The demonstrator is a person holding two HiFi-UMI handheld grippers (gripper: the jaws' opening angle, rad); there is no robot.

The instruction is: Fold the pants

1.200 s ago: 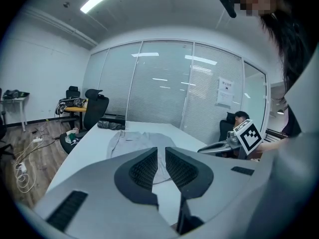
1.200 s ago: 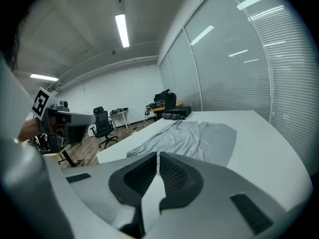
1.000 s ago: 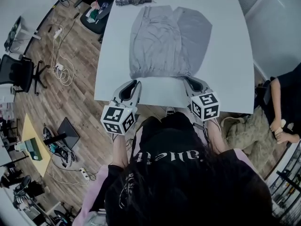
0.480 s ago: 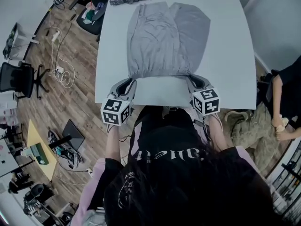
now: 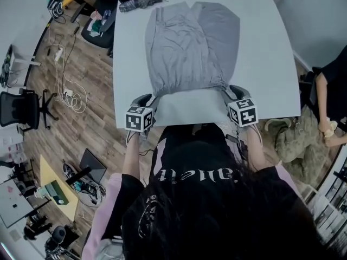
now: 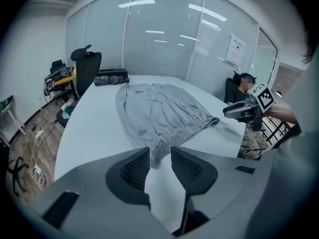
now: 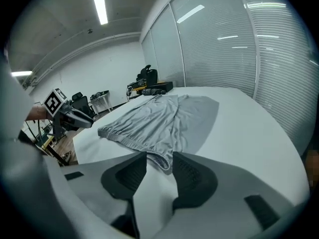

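Both arms reach forward with the left gripper (image 5: 145, 99) and right gripper (image 5: 235, 91) tilted down, well apart. Jaws on both have just been opening and stand apart, each with a pants (image 5: 190, 42) waistband corner loose in the gap, not pinched.

Soft, matt cloth pants (image 5: 190, 47) on a smooth, matt table (image 5: 265, 64).

Pants (image 5: 190, 47) spread on the table (image 5: 265, 64), waistband laid toward the near edge, legs toward the far edge, a bundle (image 5: 140, 3) set behind them at the far left corner, a chair (image 5: 20, 110) stood on the floor (image 5: 81, 140) left of the table.
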